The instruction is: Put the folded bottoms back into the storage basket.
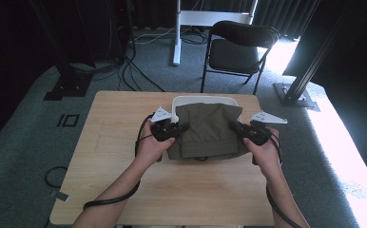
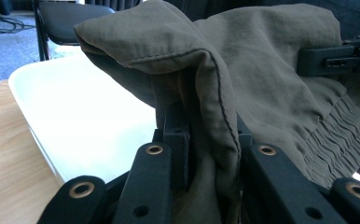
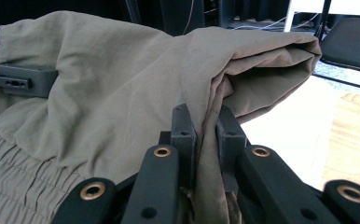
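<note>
Nearest the camera in the high view, two forearms come up over the wooden tabletop (image 1: 124, 190), each hand carrying one gripper, and one black cable trails back from each. The left gripper (image 1: 180, 128) has its fingers clamped together on the left edge of a single olive-green garment (image 1: 207, 130); in the left gripper view a fold of cloth (image 2: 215, 116) with a stitched seam runs down between the black fingers (image 2: 176, 140), pinched tight. The right gripper (image 1: 234, 126) has its fingers clamped on the opposite, right edge; in the right gripper view the cloth (image 3: 122, 84) drops into the narrow gap between the fingers (image 3: 183, 130) and is squeezed there.

The one garment spans between the two pairs of fingers, folded over on itself. Its gathered, elastic-looking waistband hangs on the near side, below the fingers, and its folded end lies on the far side.

Just beyond the fingers, under the far part of the garment, sits one white tray (image 1: 205, 99); its rim shows past the cloth in the high view and its pale inside shows beside the fingers in the left gripper view (image 2: 75, 116).

Farther off, beyond the tabletop, stands one black folding chair (image 1: 236, 50) on the grey carpet. One white stand leg (image 1: 177, 33) rises to its left.
</note>
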Demonstrator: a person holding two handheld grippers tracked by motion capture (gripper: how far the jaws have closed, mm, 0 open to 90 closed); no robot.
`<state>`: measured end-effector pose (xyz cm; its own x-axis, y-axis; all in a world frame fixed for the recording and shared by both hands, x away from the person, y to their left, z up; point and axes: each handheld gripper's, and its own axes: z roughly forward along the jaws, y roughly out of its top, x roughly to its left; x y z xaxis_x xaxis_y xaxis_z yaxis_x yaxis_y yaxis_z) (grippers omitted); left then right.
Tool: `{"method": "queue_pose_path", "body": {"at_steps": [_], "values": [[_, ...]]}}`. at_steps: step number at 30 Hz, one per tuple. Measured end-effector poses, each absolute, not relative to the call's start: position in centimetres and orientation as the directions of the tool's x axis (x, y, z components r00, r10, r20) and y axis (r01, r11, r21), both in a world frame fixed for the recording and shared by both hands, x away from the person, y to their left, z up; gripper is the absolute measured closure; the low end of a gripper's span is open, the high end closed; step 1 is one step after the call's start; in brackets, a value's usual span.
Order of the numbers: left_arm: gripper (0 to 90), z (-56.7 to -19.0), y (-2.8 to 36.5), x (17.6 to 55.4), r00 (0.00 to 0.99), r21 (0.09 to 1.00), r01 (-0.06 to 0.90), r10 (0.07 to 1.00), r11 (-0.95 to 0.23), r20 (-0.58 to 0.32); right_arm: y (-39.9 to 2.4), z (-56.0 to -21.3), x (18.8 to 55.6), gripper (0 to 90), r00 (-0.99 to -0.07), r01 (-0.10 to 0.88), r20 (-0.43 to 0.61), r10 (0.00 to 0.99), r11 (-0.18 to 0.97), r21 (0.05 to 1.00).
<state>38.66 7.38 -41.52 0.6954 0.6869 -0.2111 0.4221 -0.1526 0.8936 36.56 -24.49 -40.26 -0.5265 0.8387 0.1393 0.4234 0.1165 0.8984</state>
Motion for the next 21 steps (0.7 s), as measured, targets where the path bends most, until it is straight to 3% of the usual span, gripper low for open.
{"method": "queue_pose_path", "body": {"at_steps": [21], "values": [[79.0, -39.9, 6.7, 44.5, 0.664, 0.895, 0.431, 0.712, -0.116, -0.227, -24.5, -38.8, 42.4, 81.3, -0.453, 0.452, 0.154, 0.878, 0.078, 0.889]]}}
